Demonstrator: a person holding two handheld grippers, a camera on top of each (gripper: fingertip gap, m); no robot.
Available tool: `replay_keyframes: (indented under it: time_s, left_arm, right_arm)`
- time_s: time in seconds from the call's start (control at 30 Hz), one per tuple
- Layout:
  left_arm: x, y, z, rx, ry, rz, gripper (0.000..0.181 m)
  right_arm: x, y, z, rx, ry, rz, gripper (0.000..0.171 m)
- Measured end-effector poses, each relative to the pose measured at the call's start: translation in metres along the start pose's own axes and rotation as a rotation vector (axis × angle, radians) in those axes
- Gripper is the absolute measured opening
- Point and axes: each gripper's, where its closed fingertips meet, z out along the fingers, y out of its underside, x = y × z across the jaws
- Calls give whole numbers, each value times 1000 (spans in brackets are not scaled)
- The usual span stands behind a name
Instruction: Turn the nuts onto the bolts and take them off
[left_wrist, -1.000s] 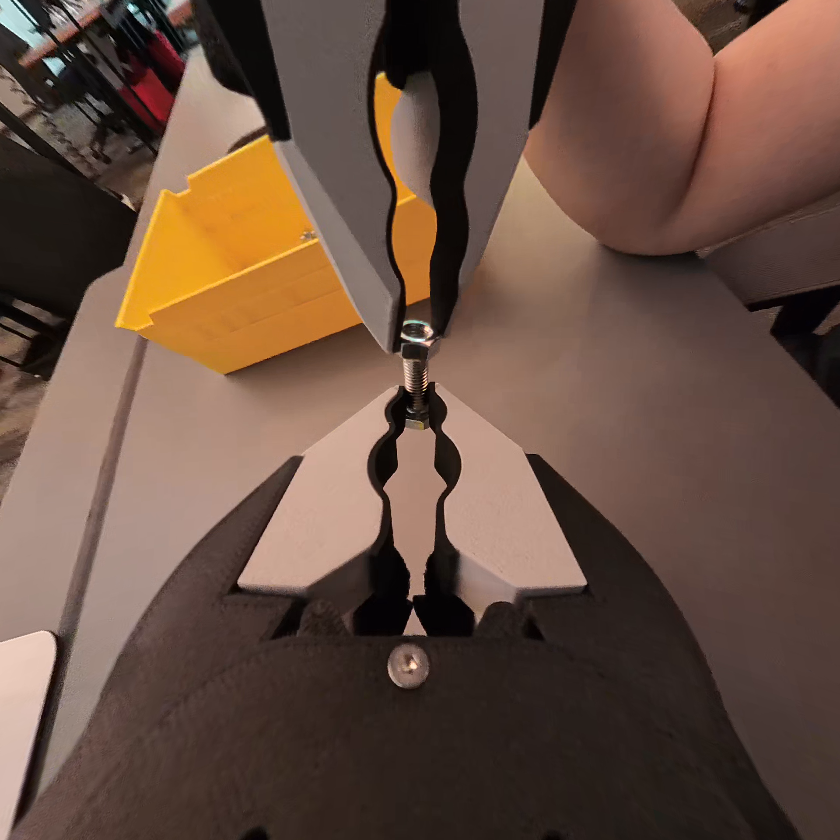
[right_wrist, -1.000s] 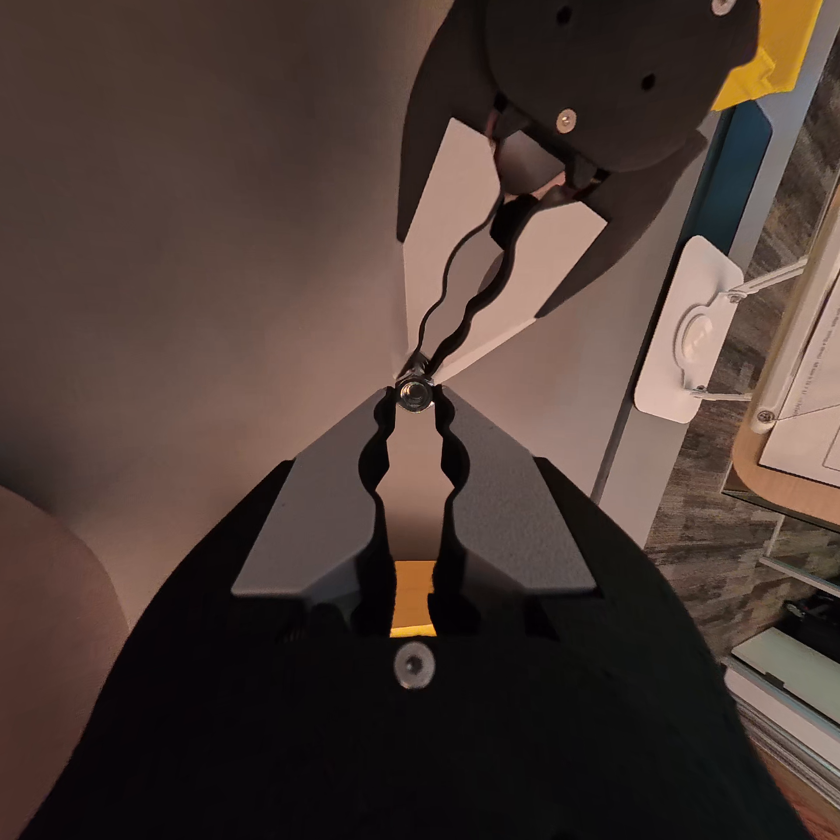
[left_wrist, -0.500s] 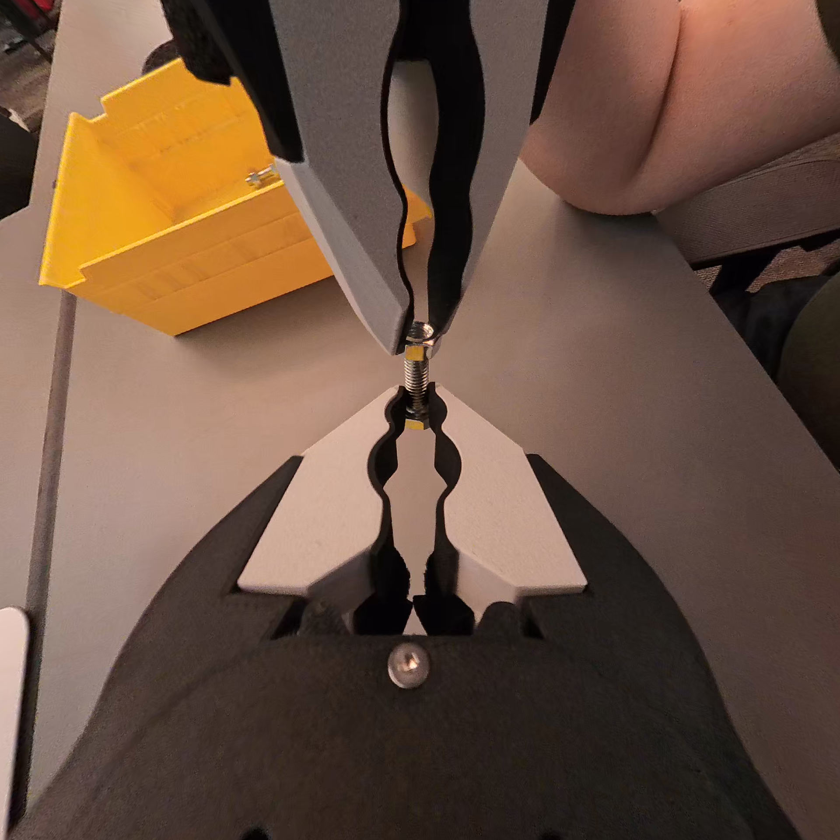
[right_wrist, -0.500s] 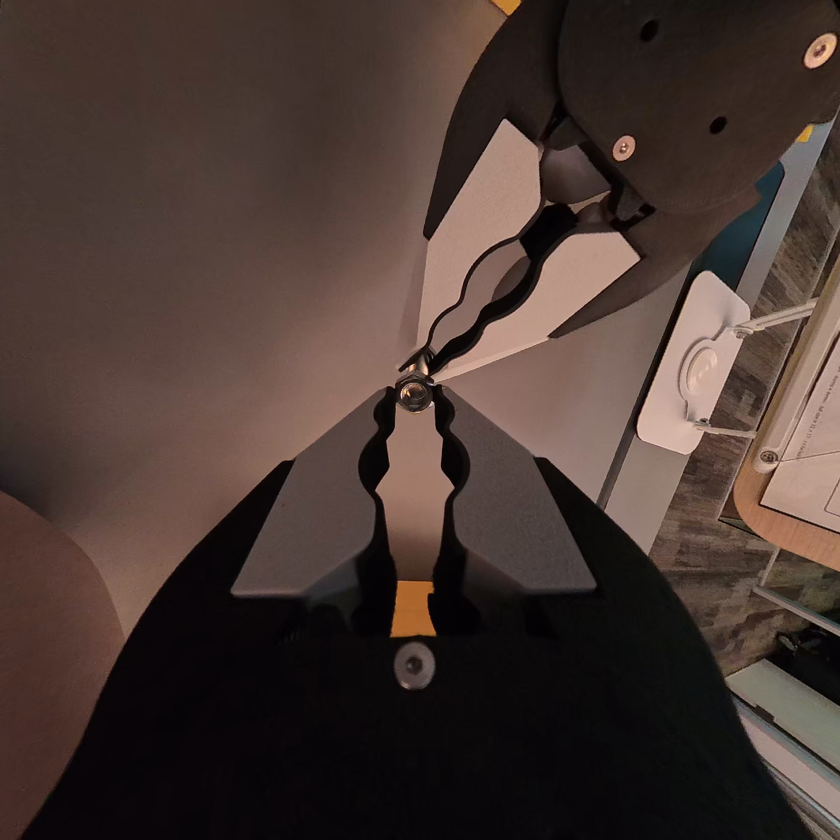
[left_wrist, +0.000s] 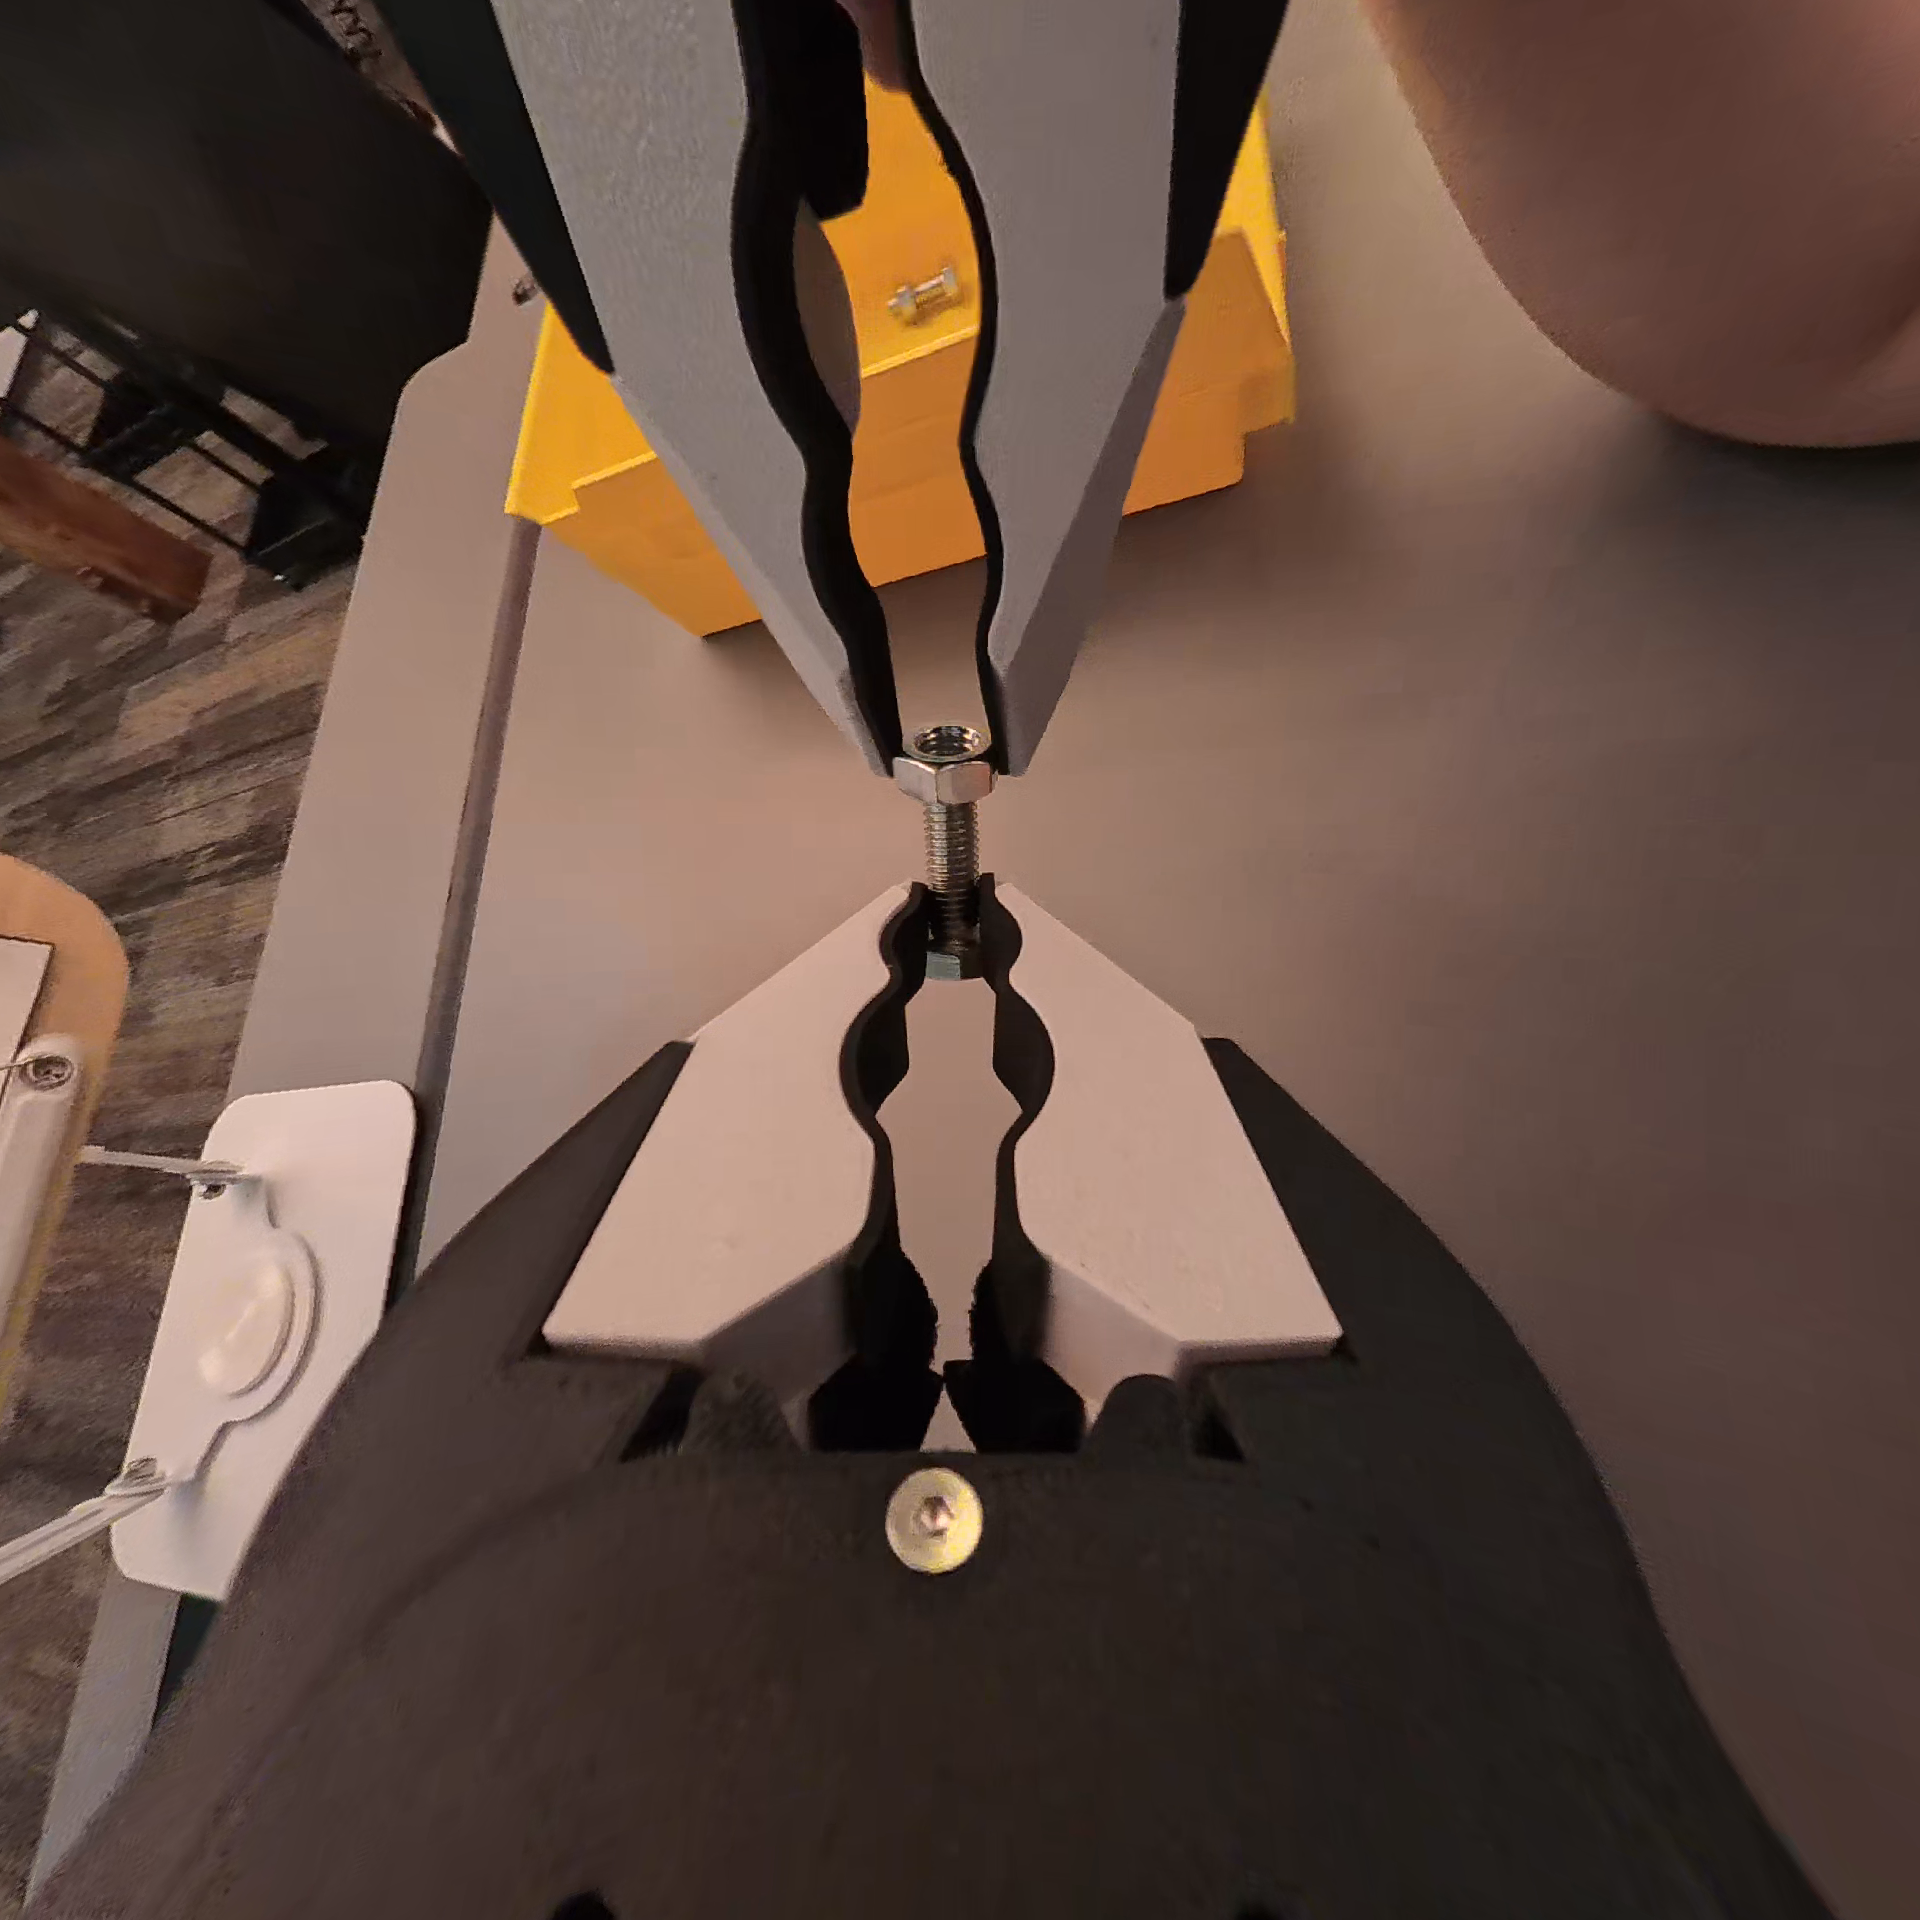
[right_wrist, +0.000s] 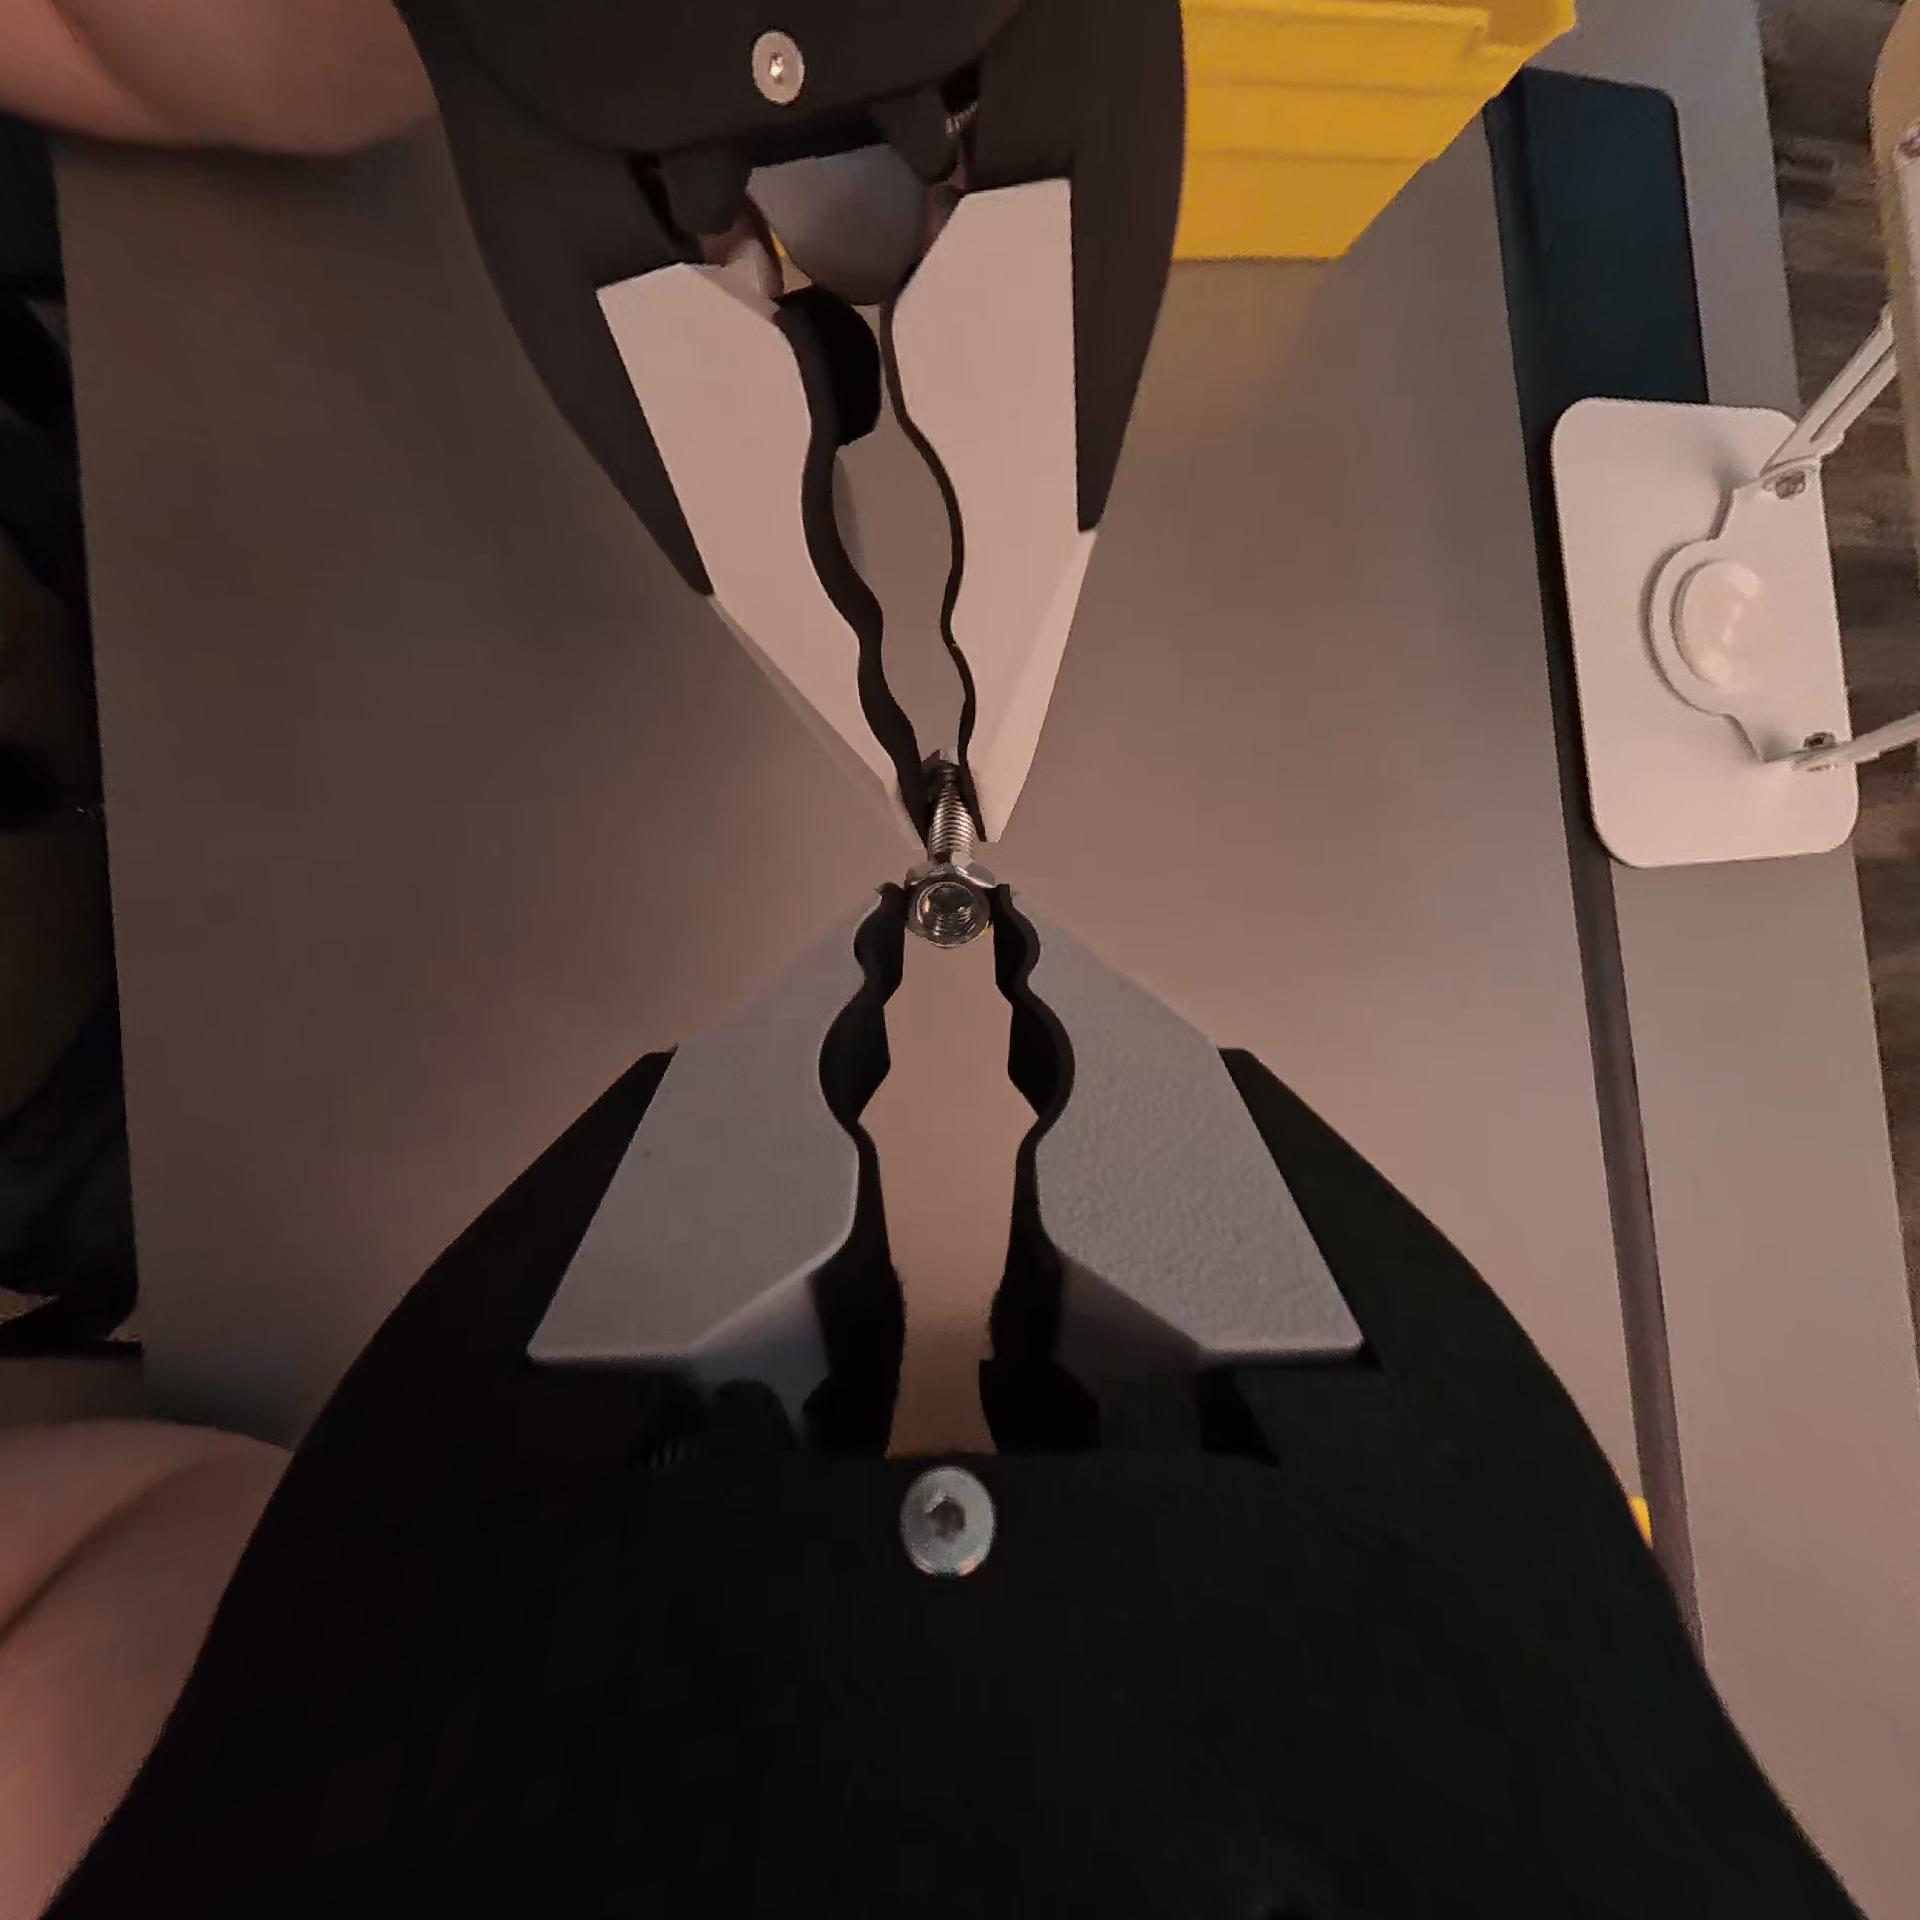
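Grey tabletop (left_wrist: 1455, 935) lies below the work, with a yellow bin (left_wrist: 1226, 416) toward its far edge holding a spare bolt (left_wrist: 925, 301). Above the tabletop, the bolt (left_wrist: 948, 847) is clamped at its head end by the left hand-held gripper (left_wrist: 951, 914). The nut (left_wrist: 943, 767), seated on the bolt's free tip, is clamped by the right hand-held gripper (right_wrist: 945, 909). The bolt's long axis runs straight from one gripper to the other, so turning is judged to be about that axis.
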Motion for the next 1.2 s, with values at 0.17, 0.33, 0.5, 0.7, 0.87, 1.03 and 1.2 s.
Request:
replay_keyframes:
  time_s: [0.17, 0.33, 0.5, 0.7, 0.87, 1.03, 1.2]
  left_arm:
    - [4, 0, -9, 28, 63, -15, 7]
    - [4, -11, -19, 101, 88, -36, 7]
    - [0, -22, -31, 195, 111, -80, 7]
    - [5, -33, -42, 280, 208, -152, 7]
    - [18, -34, -44, 269, 331, -189, 7]
    - [23, -35, -43, 272, 380, -201, 7]
    - [32, -34, -44, 256, 438, -209, 7]
  right_arm:
    - [-7, -8, -1, 99, 13, -249, 16]
    - [-9, -19, -15, 172, 0, -220, 16]
    - [-12, -44, -50, 404, 35, -267, 16]
    - [-14, -42, -45, 365, 56, -308, 16]
    - [-27, -41, -42, 355, -40, -284, 16]
    - [-30, -37, -36, 324, -36, -329, 16]
    - [-38, -38, -35, 320, -51, -381, 16]
